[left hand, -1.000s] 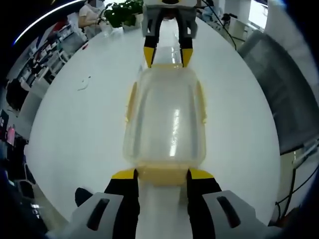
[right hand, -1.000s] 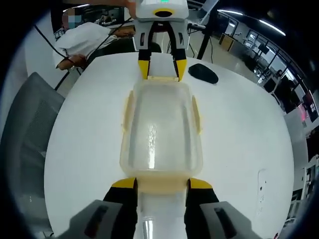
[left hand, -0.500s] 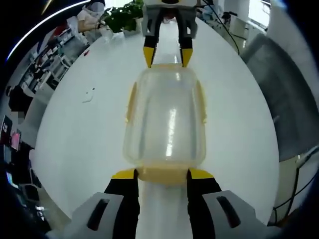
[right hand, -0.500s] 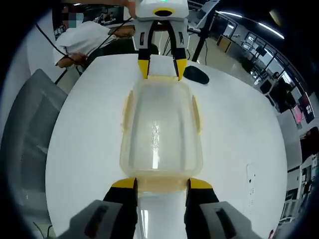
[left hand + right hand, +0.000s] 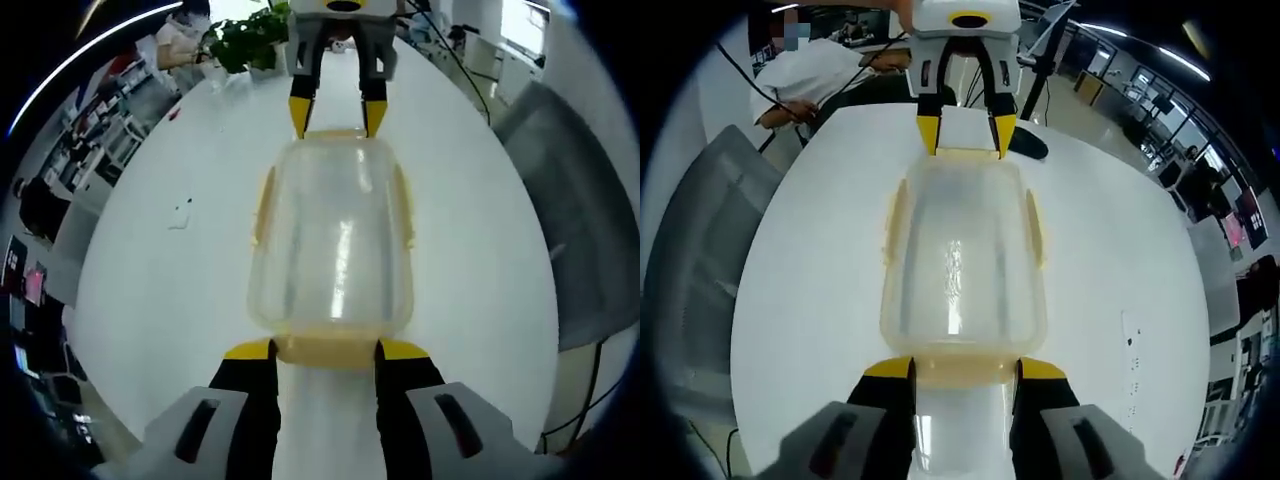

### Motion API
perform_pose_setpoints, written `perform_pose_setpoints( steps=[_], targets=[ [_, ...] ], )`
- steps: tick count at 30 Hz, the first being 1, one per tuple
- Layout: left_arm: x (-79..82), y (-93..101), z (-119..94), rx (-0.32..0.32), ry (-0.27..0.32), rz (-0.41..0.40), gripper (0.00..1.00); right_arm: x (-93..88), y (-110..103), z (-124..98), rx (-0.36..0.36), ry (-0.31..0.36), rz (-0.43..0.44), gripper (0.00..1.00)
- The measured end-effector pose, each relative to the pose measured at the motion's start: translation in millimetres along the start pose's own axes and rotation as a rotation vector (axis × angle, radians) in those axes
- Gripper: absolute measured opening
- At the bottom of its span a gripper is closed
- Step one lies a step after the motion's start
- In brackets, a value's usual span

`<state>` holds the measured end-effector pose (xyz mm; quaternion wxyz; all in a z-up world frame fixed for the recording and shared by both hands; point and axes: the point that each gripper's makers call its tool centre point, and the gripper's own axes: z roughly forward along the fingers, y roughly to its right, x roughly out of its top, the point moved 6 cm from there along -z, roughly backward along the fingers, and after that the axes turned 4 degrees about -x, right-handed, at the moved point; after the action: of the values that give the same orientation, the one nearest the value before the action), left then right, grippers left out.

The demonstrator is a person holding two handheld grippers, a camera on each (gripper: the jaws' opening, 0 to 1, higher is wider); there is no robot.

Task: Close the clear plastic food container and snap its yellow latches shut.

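Two grippers, one container: left gripper and right gripper face each other, jaws spread astride opposite end latches. Clear container lies mid-table, long axis running jaw to jaw; side latches look unsnapped.

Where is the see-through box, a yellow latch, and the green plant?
clear container point(image 5: 335, 250), left gripper view, middle of its lid
yellow latch point(image 5: 896, 220), right gripper view, long side latch
green plant point(image 5: 245, 40), left gripper view, its leaves
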<state>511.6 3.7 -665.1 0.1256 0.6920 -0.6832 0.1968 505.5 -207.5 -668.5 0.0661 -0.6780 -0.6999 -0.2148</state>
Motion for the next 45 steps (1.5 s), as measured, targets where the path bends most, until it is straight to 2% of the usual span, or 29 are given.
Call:
perform_pose_setpoints(
  steps=[23,45],
  targets=[
    [41.8,2.8,18,0.005,-0.006,-0.021,0.35,-42.5,4,-18,0.023,0.002,-0.013,0.34],
    [85.6,3.7,44,0.001,-0.002,-0.035,0.34,-91.3,7,-36,0.035,0.011,-0.014,0.34]
  ],
)
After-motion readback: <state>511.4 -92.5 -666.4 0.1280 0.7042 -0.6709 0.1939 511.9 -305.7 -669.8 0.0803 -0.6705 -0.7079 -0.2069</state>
